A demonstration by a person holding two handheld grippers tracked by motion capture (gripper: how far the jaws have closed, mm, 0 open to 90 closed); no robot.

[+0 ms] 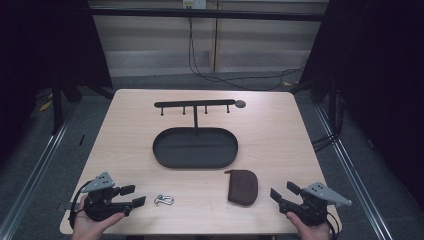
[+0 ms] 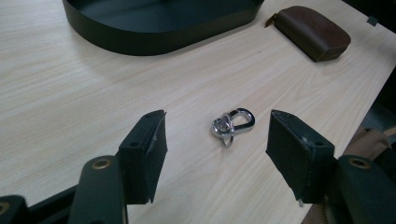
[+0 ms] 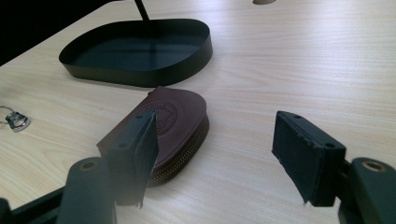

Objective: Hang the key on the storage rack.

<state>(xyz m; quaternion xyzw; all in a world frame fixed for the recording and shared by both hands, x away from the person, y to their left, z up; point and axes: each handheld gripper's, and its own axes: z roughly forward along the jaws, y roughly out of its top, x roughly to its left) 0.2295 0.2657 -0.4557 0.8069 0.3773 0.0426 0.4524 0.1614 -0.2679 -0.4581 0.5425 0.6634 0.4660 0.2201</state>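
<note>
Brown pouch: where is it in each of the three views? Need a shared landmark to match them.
High view: brown pouch lies low and right of centre, just below the black oval tray.
Left gripper view: top right corner, right of the tray.
Right gripper view: centre left, partly behind the near jaw.
Shared landmark: the black oval tray, in every view just beyond the pouch.

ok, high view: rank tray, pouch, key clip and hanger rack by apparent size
1. black oval tray
2. hanger rack: about as long as the tray but thin, and farther from the camera, so this rank is unsure
3. brown pouch
4. key clip
</note>
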